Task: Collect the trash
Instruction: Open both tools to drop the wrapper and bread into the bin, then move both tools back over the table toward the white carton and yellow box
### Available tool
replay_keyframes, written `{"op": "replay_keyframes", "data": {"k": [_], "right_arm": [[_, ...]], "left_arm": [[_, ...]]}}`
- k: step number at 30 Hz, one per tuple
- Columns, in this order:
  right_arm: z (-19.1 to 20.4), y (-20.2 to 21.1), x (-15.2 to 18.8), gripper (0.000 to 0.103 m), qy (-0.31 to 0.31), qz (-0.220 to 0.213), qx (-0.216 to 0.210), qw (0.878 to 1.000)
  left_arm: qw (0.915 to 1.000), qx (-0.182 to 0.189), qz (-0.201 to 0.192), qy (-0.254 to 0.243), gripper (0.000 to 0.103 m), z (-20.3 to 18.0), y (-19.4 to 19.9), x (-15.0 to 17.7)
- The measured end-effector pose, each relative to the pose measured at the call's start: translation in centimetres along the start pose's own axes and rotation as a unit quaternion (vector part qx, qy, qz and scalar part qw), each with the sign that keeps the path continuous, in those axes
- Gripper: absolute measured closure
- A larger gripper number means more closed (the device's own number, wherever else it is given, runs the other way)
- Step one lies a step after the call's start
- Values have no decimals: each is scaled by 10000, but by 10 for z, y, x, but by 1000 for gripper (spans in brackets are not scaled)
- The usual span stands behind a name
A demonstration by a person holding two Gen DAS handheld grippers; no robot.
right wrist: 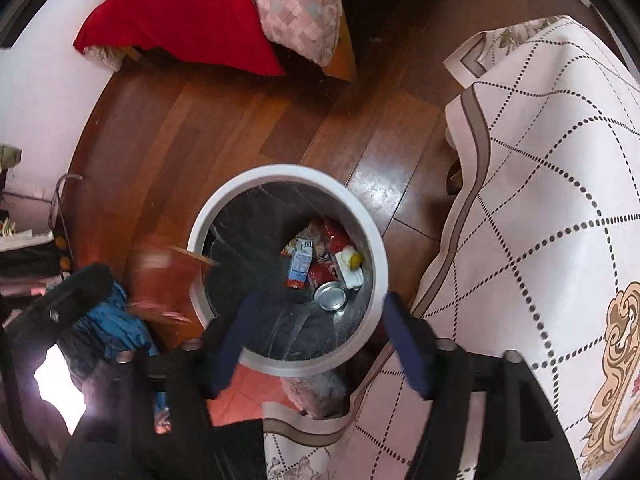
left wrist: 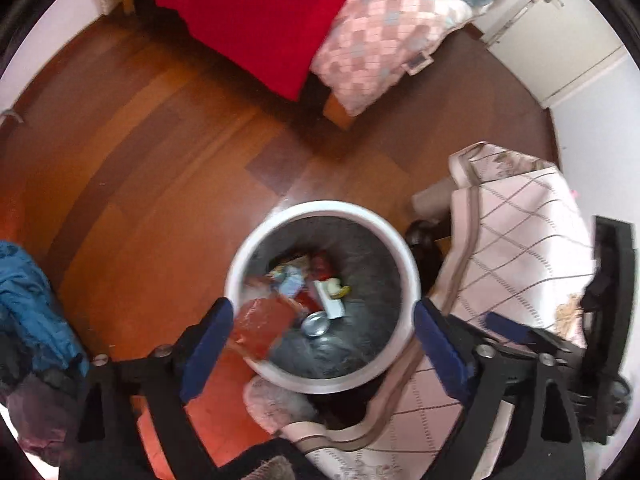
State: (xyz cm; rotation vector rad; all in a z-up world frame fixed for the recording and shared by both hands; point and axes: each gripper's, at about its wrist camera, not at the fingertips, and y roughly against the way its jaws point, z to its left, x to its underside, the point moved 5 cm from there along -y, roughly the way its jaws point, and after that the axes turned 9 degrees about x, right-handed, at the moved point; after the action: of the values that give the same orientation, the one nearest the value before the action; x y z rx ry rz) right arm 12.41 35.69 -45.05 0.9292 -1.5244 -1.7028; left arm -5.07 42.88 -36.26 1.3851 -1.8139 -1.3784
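Observation:
A white round trash bin (left wrist: pixel 404 264) with a dark liner stands on the wooden floor; it also shows in the right wrist view (right wrist: pixel 376 256). Inside lie a blue carton (right wrist: pixel 300 266), a metal can (right wrist: pixel 330 296), a white bottle with a yellow cap (right wrist: pixel 350 266) and red wrappers. My left gripper (left wrist: pixel 324 336) is open above the bin. A blurred red wrapper (left wrist: pixel 264 328) is in mid-air just off its left finger, over the bin's rim; it also shows in the right wrist view (right wrist: pixel 164 284). My right gripper (right wrist: pixel 316 332) is open and empty over the bin.
A table under a white checked cloth (right wrist: pixel 540 200) stands right of the bin. A bed with a red blanket (left wrist: pixel 248 20) and a pink checked quilt (left wrist: pixel 384 36) is at the far side. Blue cloth (left wrist: pixel 28 292) lies at the left. A slipper (left wrist: pixel 276 404) lies beside the bin.

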Motion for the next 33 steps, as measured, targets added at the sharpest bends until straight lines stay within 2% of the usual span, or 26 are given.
{"op": "replay_keyframes", "data": {"k": [2,3,9,15,26,33], "right_arm": [[2,1,5,1,67,46,55,10000],[3,2,6,0,109,51,121,9999],[1,18,19,0,293,6,472,9985],[-2,44,37,0,274,-98,454,9985],[-7,106,60,0,137,-618,194,9978],[-17,165,83,0,-80,-1202,-155,9926]], "left_arm": [[9999,-118,-26,-18,2,5,3,6],[9999,-103,-26,-6,2,7,4,9],[9993,-359,-84,-91,2,9,17,23],[9979,-558,-228,-254,2,2,40,41],[9916,-845,-750,-627,2,-25,98,61],[9835,-922,-1253,-926,2,-60,145,69]]}}
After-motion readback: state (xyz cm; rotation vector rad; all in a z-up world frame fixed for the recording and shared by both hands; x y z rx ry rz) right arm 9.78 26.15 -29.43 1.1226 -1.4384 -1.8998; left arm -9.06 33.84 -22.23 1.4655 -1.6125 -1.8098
